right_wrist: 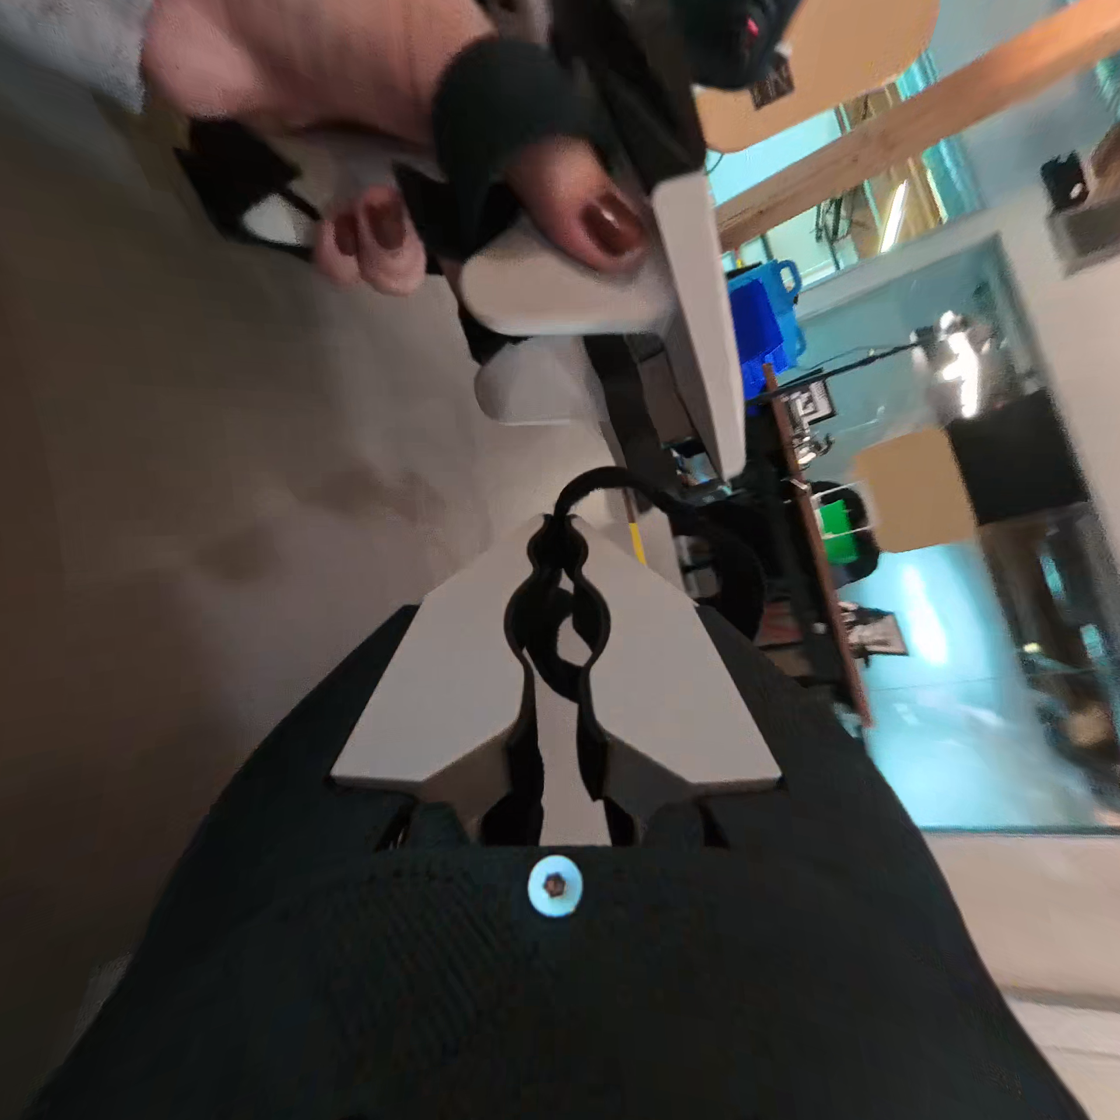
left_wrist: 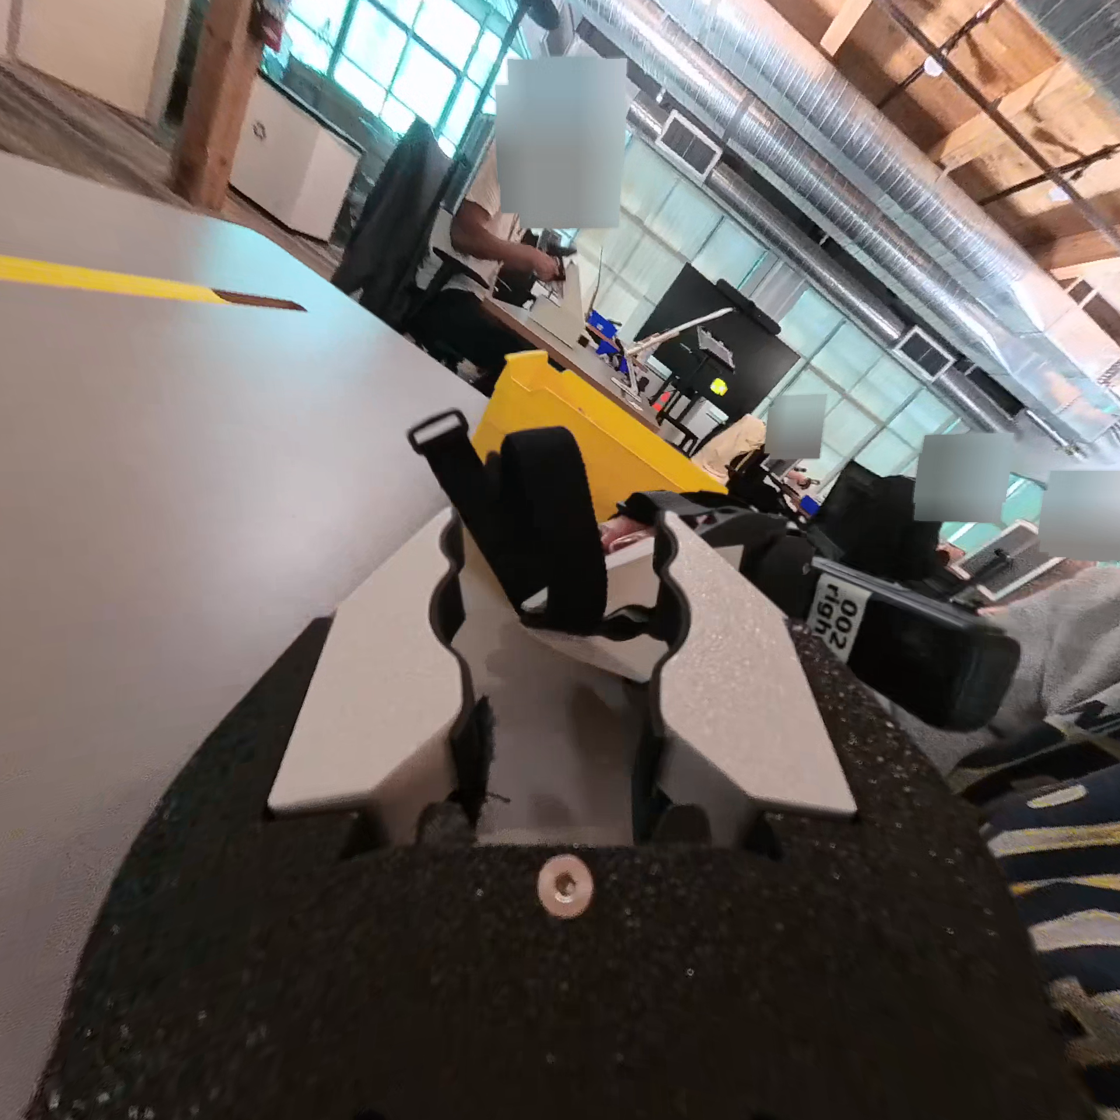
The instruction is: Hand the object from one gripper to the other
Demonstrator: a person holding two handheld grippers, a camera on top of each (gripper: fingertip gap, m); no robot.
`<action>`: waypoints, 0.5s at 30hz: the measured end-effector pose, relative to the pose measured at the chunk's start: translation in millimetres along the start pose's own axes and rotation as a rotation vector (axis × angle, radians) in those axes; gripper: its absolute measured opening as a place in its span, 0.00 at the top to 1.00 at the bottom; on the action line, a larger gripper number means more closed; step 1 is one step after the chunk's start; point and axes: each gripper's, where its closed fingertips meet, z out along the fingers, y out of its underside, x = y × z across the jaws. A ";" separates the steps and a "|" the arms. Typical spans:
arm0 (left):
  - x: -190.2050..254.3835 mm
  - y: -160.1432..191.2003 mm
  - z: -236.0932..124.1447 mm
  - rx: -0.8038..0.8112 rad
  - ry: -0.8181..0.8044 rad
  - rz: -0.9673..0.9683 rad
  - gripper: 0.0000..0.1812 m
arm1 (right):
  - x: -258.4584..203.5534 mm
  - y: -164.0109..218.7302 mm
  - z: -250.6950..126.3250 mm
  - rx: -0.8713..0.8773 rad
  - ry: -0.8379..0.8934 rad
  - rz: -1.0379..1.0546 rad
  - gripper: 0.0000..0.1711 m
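My right tool (right_wrist: 560, 527) is closed on the black strap (right_wrist: 560, 642): in the right wrist view its two grey fingers meet at the tips, and the webbing runs pinched down the wavy slot between them, with a loop arching out past the tips. My left tool (left_wrist: 560, 533) stands open, its fingers well apart, with no pinch on anything that I can see.

In the left wrist view the strap (left_wrist: 533, 533) rises through the gap of the open left tool, its long axis roughly upright and leaning away toward the far edge of the desk (left_wrist: 182, 454). Its plastic buckle end (left_wrist: 437, 429) is at the top left and a folded loop lies beside it. The right tool's body enters from the right, close against my left fingers.

Judgement: the strap sits between both tools, but only the right one holds it. The handover turns on whether the left tool closes across the webbing or draws clear; I cannot tell which direction is intended.

A yellow bin (left_wrist: 582, 448) stands on the desk just beyond the strap; its contents are hidden from this angle. My left hand (right_wrist: 363, 91) grips its handle in the right wrist view.
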 end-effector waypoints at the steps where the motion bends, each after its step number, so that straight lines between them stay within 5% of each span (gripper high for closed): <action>1: -1.4 4.0 1.6 -0.022 -0.006 0.000 0.66 | -1.3 -0.5 0.7 -0.006 0.006 -0.034 1.00; 6: 7.7 12.5 3.5 -0.070 0.049 0.064 0.89 | -3.1 -1.2 1.2 -0.003 0.008 -0.044 1.00; 8: 10.9 8.3 2.4 -0.041 0.066 0.074 0.90 | 0.8 -2.2 1.0 0.020 0.043 -0.015 0.99; 15: 12.9 -18.4 -13.7 0.134 0.051 0.155 1.00 | 40.1 -4.5 -13.0 0.276 0.150 0.518 0.70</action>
